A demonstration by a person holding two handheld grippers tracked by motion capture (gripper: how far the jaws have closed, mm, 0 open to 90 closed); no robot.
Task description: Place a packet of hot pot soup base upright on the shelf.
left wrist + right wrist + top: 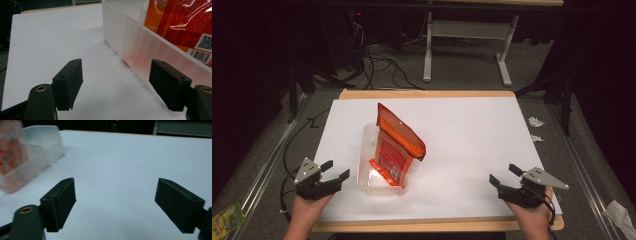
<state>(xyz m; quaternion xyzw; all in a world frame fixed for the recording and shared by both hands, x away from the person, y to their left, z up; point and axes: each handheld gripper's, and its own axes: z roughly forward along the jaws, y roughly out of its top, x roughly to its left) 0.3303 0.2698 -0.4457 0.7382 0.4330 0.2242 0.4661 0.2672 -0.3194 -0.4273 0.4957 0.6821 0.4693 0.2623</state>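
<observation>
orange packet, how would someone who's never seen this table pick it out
Start at the white sheet covering the table, then find the clear plastic tub left of its middle, nearer the left tool. The orange packet leans upright in that tub, the one brightly coloured thing on the sheet, with a barcode.

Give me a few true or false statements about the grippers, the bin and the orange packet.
1. The orange packet stands in the clear bin. True.
2. The left gripper is shut on the packet. False: it is open, beside the bin, holding nothing.
3. The right gripper is open and empty. True.
4. The bin sits nearer the right gripper. False: it is nearer the left.
5. The packet lies flat on the table. False: it leans up out of the bin.
</observation>
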